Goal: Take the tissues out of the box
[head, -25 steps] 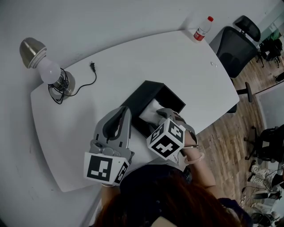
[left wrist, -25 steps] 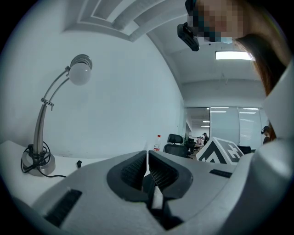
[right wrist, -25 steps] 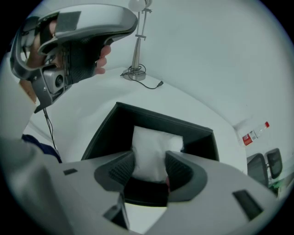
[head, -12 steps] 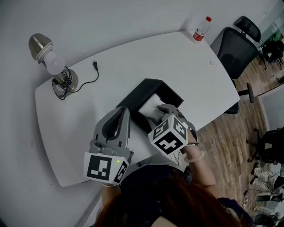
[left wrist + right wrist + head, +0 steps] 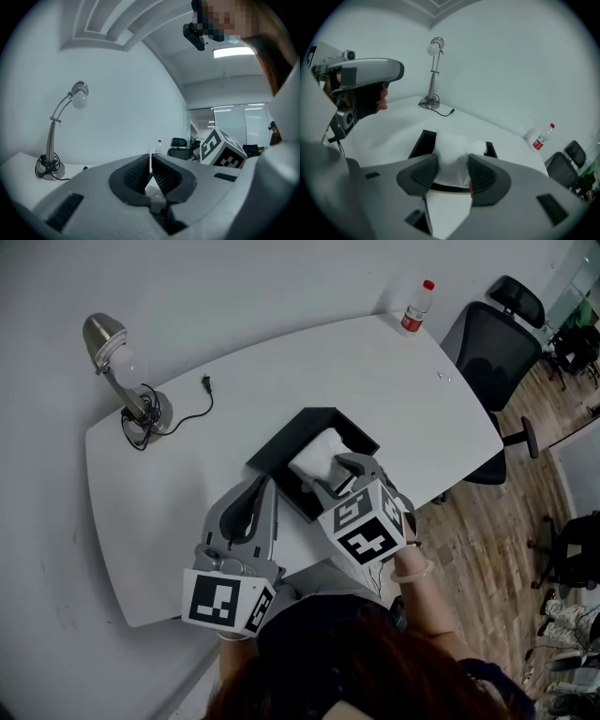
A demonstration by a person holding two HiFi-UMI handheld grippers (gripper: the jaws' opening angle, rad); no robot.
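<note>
An open black box [image 5: 277,452] lies on the white table [image 5: 394,381], seen beyond the jaws in the right gripper view [image 5: 420,142]. A thick white wad of tissues [image 5: 319,456] stands up out of it. My right gripper [image 5: 330,482] reaches in from the near side and is shut on the tissues [image 5: 451,154], its two dark pads [image 5: 425,172] pressing their sides. My left gripper [image 5: 265,486] hovers left of the box, jaws together and holding nothing. In the left gripper view it [image 5: 150,161] points across the table.
A desk lamp [image 5: 117,367] with its cord and plug [image 5: 204,383] stands at the far left of the table. A plastic bottle [image 5: 413,307] sits at the far right corner. A black office chair [image 5: 492,343] is beyond the right edge.
The tissues stand a little higher out of the box between the right jaws. The head view has shifted slightly. The left gripper has stayed put.
</note>
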